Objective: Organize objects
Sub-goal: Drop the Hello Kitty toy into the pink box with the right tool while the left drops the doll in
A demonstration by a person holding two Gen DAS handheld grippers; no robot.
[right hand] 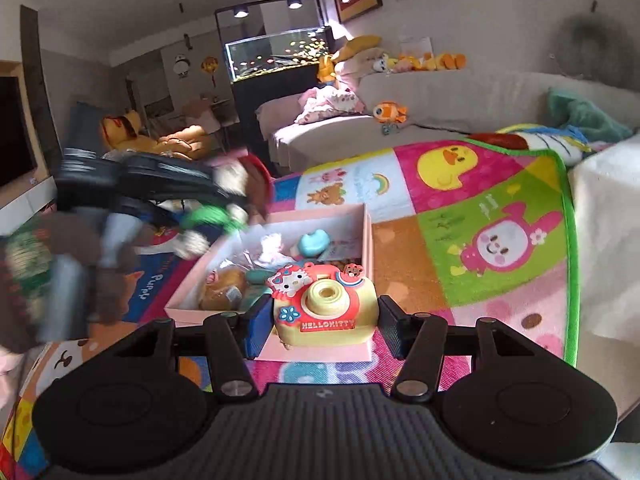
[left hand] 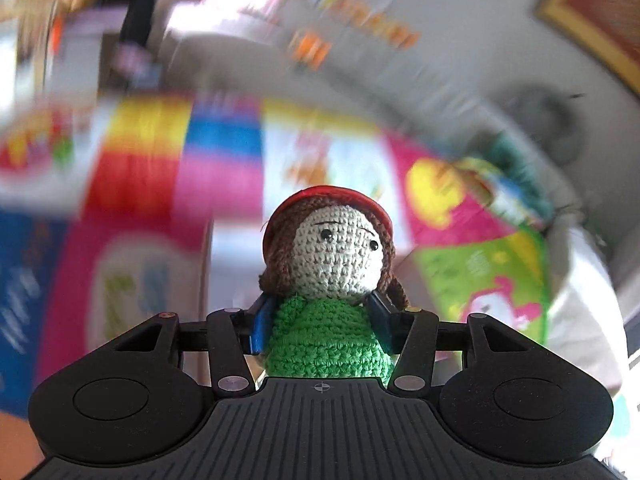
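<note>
Jaws of the left gripper (left hand: 322, 330) clamp a crochet doll (left hand: 332, 280); the right gripper (right hand: 320, 330) brackets a toy camera (right hand: 325, 306), perhaps untouching, at the pink box's (right hand: 369, 240) 6 o'clock rim.

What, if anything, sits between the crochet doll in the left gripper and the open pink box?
Nothing visible blocks it. The left gripper holds the crochet doll in the air beside the pink box. The box's top is open, though toys already cover much of its floor, and the toy camera fills its near corner between the right gripper's fingers.
</note>
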